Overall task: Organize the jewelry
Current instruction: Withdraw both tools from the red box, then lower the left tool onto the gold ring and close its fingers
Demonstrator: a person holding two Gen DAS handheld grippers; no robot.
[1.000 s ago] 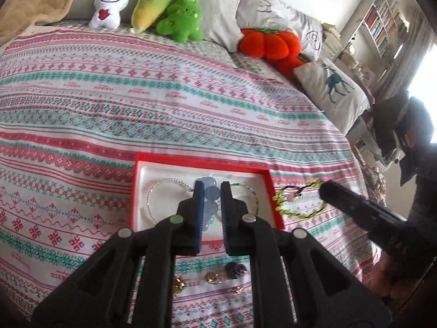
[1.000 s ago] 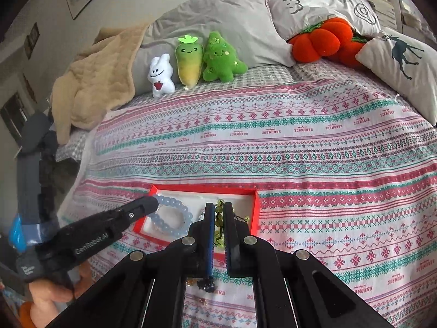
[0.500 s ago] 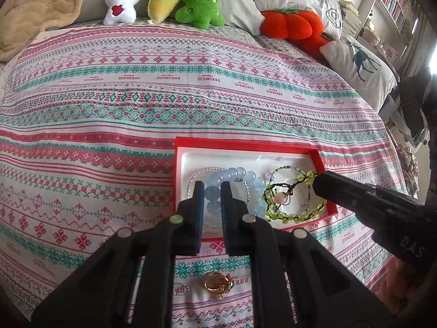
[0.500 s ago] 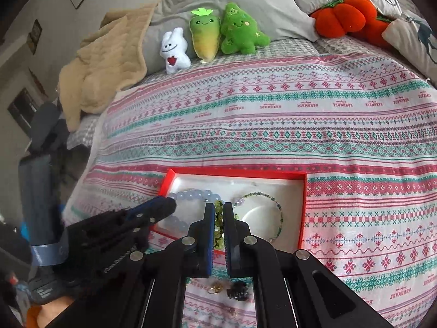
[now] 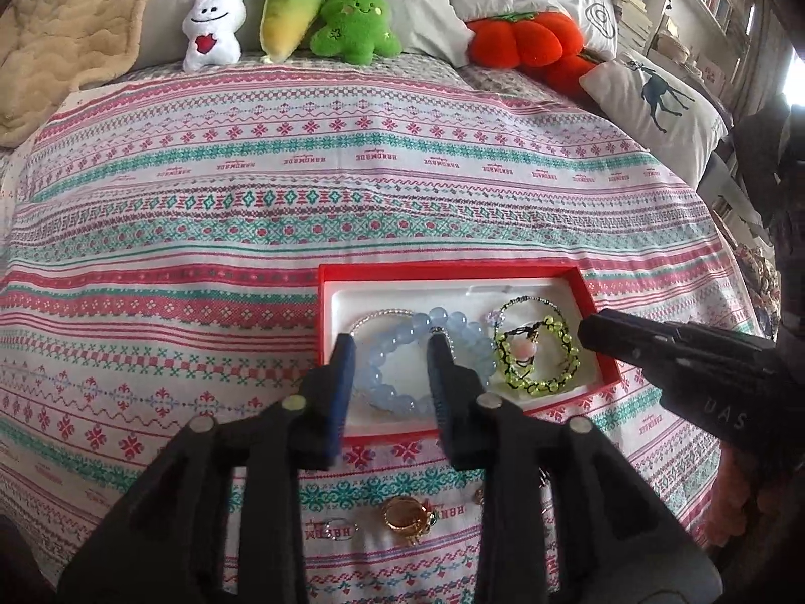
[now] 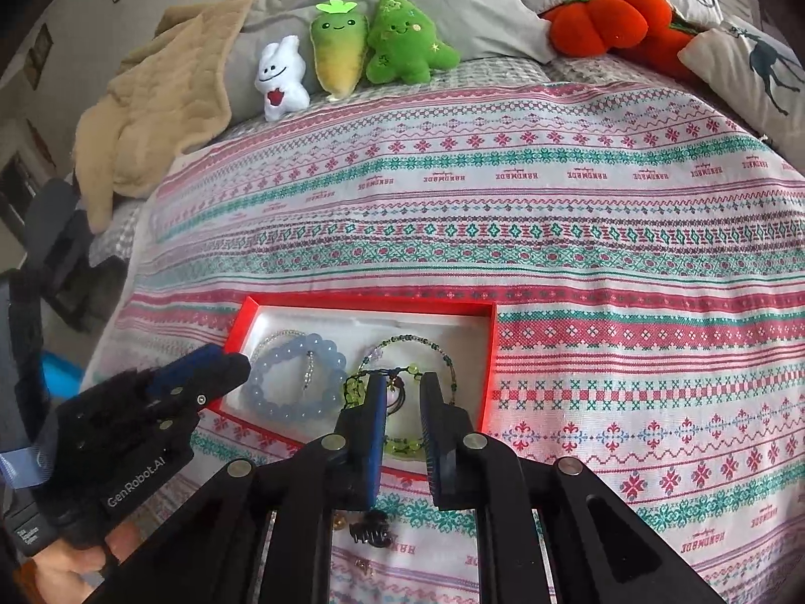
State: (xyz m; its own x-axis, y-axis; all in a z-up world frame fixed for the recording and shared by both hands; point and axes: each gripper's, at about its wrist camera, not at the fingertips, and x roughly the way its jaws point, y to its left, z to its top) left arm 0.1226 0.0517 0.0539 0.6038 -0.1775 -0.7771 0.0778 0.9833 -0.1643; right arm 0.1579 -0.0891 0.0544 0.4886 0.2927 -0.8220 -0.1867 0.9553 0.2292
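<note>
- Left wrist view: nearest, under the left gripper (image 5: 387, 352), a gold ring (image 5: 405, 512) and other small pieces lie loose on the bedspread (image 5: 251, 211), not yet sorted.
- Just ahead, its jaws are opening over the blue bead bracelet (image 5: 402, 357), released inside the red tray (image 5: 453, 269).
- Beside it, the right gripper (image 6: 402, 397) opens above the green bead bracelet (image 5: 538, 352), also in the tray.
- Far off, plush toys (image 5: 347, 25) line the pillows.

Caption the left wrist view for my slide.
Left gripper opening over the blue bead bracelet in the red tray; green bracelet alongside.
</note>
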